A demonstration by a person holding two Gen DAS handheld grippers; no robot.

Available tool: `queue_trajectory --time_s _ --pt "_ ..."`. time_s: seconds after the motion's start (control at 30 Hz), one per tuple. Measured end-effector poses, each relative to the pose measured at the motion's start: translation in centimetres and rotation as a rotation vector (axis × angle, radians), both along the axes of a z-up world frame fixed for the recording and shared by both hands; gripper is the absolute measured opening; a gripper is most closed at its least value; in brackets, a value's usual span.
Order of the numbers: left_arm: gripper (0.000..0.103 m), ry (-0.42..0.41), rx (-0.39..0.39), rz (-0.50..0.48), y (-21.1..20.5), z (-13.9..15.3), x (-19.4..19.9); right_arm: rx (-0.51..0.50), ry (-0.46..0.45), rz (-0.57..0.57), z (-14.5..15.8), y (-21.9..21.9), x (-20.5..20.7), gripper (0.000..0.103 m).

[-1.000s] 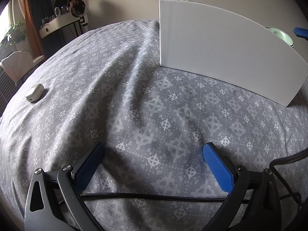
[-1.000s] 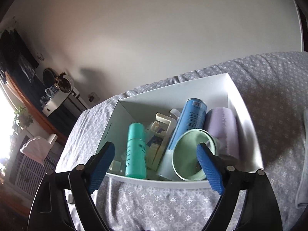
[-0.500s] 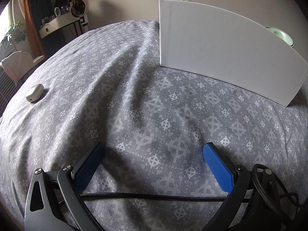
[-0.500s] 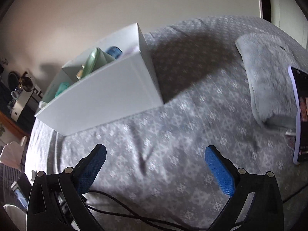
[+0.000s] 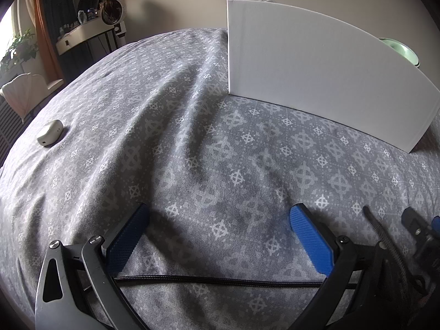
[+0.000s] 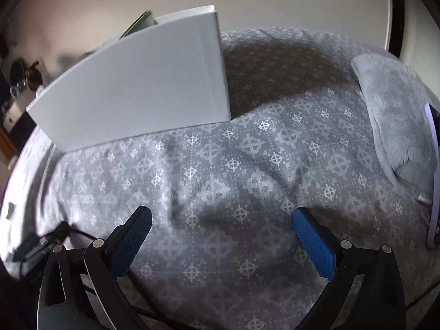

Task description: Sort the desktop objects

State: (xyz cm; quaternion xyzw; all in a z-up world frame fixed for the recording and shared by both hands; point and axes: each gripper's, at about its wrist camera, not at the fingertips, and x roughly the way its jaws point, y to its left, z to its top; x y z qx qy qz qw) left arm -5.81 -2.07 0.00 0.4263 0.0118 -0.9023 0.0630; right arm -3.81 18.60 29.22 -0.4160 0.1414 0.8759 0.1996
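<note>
The fingers of the right gripper (image 6: 221, 220), spread wide and empty like those of the left gripper (image 5: 218, 218), have withdrawn from above the white box (image 6: 137, 88) to the patterned surface (image 6: 247, 165), indicating sorting near completion.

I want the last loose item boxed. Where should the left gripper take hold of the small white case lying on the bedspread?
Grip the white case across its narrow middle, coming straight down from above with the left gripper. It lies flat and low on the soft bedspread, so a side approach would probably dig into the cloth. Its rounded ends look likely to slip; the longer sides should seat the pads better.
</note>
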Motion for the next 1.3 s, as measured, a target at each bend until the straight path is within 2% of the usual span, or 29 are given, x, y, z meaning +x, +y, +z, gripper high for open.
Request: queue_trajectory --time_s 0.07,0.1,0.33,0.63,1.3 --pt "0.103 0.000 -0.001 0.000 0.0 0.0 0.0 0.113 -0.069 0.027 -0.6 -1.4 -0.8 0.103" --pt "0.103 0.000 -0.001 0.000 0.0 0.0 0.0 0.133 -0.077 0.026 -0.6 -1.7 -0.9 0.103" --pt "0.103 0.000 0.000 0.000 0.0 0.0 0.1 0.118 -0.063 0.011 -0.8 -0.8 -0.4 0.103" --pt "0.103 0.000 0.000 0.000 0.0 0.0 0.1 0.112 -0.069 -0.085 -0.9 -0.7 -1.2 0.103" --pt "0.103 0.000 0.000 0.000 0.1 0.1 0.1 0.118 -0.063 -0.087 -0.6 -1.7 -1.3 0.103"
